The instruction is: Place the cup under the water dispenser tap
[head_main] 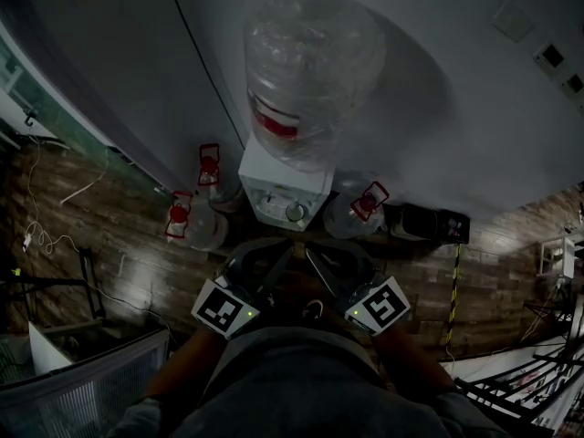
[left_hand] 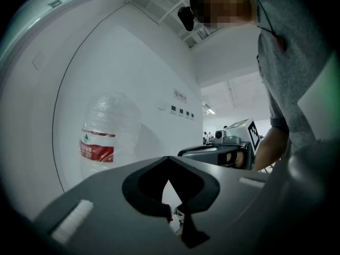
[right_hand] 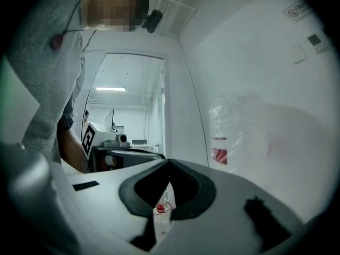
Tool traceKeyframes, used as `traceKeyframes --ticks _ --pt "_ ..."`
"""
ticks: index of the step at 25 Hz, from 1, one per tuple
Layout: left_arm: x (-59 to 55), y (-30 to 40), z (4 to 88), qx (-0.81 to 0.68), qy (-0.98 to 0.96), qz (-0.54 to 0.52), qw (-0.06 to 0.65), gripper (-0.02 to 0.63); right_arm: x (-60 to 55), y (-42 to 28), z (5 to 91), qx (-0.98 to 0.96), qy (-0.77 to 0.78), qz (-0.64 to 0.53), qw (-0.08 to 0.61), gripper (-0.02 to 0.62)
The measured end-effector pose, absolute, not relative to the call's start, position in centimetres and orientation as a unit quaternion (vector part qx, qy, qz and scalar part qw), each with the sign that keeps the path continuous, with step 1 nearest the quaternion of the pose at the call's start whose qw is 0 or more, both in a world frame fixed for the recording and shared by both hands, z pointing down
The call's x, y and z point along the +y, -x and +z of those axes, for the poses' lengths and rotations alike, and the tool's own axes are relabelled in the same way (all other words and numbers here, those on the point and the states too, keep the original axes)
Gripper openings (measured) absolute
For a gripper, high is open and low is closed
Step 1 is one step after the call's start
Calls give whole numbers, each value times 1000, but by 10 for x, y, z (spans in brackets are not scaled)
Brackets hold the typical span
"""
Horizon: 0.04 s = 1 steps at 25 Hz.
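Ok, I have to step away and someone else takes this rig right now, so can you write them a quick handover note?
Left tool: jaws together, nothing in them.
Right tool: jaws together, nothing in them.
Both are held side by side in front of the person, pointing at the water dispenser.
Things: the dispenser stands against the wall with a big bottle on top. Spare bottles sit on the floor beside it. No cup shows in any view.
Done: nothing that can be seen.
Left: find the cup, pick it up and set it under the tap.
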State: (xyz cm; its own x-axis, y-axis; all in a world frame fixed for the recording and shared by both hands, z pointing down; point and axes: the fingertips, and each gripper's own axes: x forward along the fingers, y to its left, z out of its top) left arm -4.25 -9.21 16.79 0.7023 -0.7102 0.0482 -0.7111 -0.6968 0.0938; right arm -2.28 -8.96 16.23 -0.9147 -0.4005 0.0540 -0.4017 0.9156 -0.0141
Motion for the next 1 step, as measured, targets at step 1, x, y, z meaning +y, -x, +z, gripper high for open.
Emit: traceKeyframes --ticks 1 --pt "-93 43 168 -386 -921 3 54 8 -91 22 163 -978 -206 14 25 15"
